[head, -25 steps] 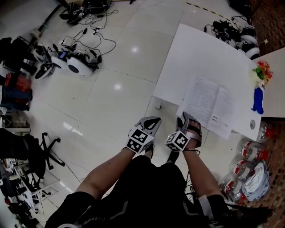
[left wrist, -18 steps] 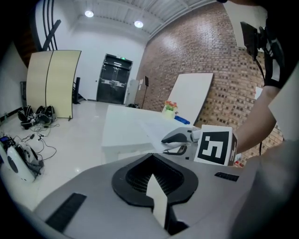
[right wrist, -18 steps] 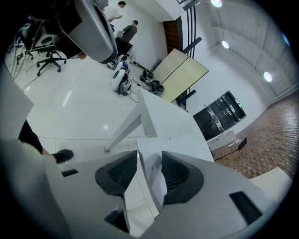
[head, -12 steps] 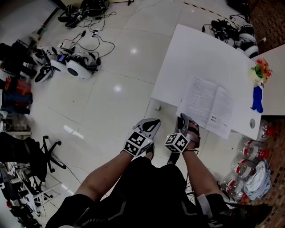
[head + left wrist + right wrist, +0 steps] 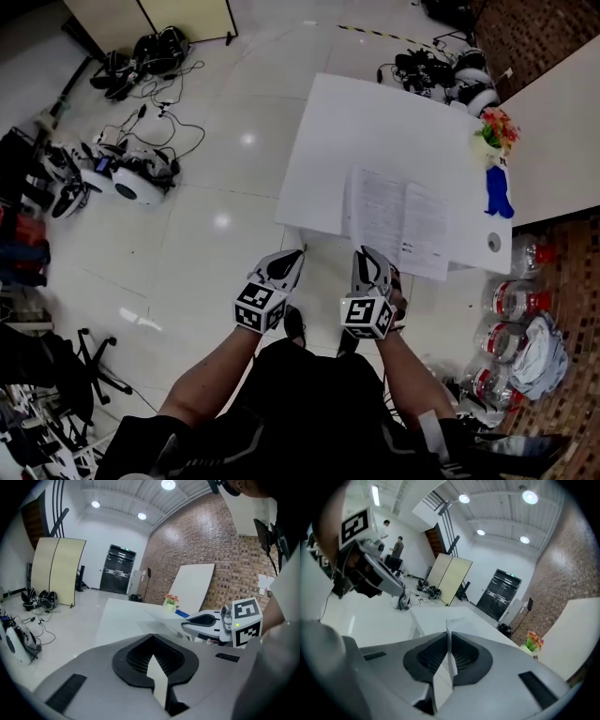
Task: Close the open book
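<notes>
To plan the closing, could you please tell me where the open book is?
In the head view, the open book lies at the white table's near edge, left of the blue object.

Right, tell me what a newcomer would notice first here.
The open white-paged book lies at the near edge of the white rectangular table. A bright flower bunch stands by its right edge, and tangled black cables sprawl on the glossy floor at left.

Book (image 5: pixel 398 220) sits by the table's (image 5: pixel 356 131) near edge, right of middle; flowers (image 5: pixel 497 127) at the far right corner.
</notes>
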Available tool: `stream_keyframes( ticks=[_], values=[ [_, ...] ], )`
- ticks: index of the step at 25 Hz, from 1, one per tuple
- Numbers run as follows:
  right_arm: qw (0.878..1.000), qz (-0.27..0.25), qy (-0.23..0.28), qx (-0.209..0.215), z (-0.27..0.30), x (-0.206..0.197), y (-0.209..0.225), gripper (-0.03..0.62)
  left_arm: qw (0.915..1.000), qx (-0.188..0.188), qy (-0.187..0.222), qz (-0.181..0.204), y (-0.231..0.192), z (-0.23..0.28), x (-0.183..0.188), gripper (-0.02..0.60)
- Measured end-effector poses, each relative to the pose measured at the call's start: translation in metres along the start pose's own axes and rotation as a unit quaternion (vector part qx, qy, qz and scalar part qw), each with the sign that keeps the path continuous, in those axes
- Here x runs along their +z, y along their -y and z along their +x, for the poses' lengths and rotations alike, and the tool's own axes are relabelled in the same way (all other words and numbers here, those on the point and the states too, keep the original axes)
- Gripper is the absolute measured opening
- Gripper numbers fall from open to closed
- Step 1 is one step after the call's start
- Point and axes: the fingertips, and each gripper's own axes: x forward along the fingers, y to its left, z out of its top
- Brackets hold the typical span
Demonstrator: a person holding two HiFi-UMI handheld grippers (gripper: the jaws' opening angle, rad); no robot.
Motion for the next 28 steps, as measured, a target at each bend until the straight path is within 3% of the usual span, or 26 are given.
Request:
stream_keyframes(
  ticks=[3, 7, 12, 17, 22, 28],
  values=[
    [0.993, 0.111, 0.027, -0.016, -0.021, -0.005, 0.03, 0.026, 0.9998, -0.014, 0.012, 0.009, 0.02, 0.009, 0.016, 0.002],
    [0.964, 0.255, 0.059, -0.057, -0.052, -0.019, 0.074, 0.026, 0.9988, -0.036, 0.023, 0.022, 0.051, 0.024, 0.032, 0.002],
    [0.94, 0.318, 0.03, -0.116, -0.08, -0.074, 0.118, 0.026, 0.9969, -0.062, 0.018, 0.046, 0.088, 0.045, 0.035, 0.002],
    [0.903, 0.404, -0.012, -0.147, -0.091, -0.144, 0.144, 0.026, 0.9954, -0.075, 0.014, 0.057, 0.117, 0.055, 0.038, 0.002],
    [0.864, 0.473, -0.078, -0.153, -0.087, -0.22, 0.149, 0.026, 0.9955, -0.07, 0.01, 0.063, 0.128, 0.057, 0.04, 0.002],
    [0.843, 0.51, -0.114, -0.127, -0.079, -0.266, 0.141, 0.031, 0.9965, -0.057, -0.005, 0.061, 0.131, 0.047, 0.028, 0.002]
  ],
)
